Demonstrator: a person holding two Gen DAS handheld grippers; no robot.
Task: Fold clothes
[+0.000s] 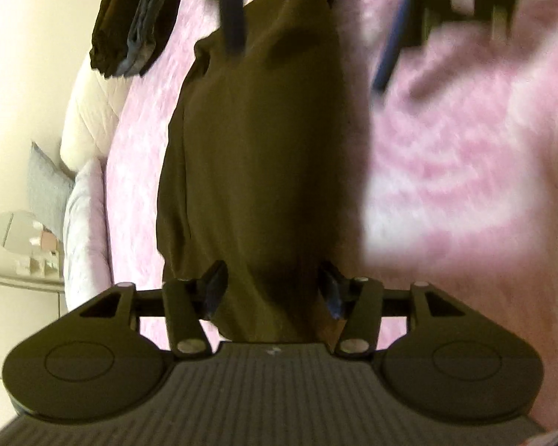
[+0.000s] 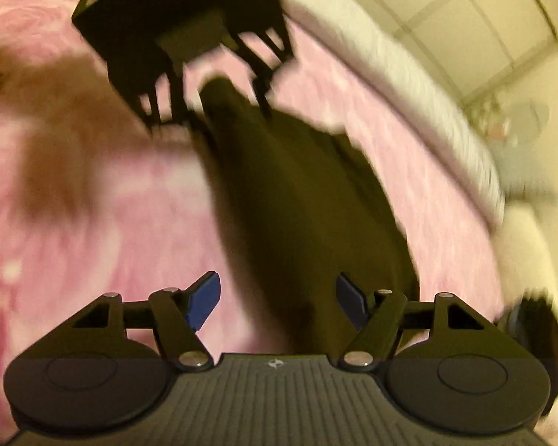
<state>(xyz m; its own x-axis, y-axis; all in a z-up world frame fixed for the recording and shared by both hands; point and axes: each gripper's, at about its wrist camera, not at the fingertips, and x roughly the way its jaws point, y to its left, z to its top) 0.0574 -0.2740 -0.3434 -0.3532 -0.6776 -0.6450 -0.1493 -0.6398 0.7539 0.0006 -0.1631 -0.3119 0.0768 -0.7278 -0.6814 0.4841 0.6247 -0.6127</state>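
I see both the left gripper and right gripper spread wide, gripping nothing, over the dark garment on the pink bedspread. Either I'm mid-fold or smoothing a finished one; blur hides which.

Through my left wrist camera, my left gripper has its jaws spread wide, with the near end of a dark brown garment lying between the two blue pads, neither pad visibly pressing it. The garment runs as a long folded strip away from the gripper over the pink bedspread, and at its far end the other gripper shows blurred, its state unreadable. Left of the garment's far end lies a stack of folded dark clothes; beyond the bedspread's left edge are pillows.
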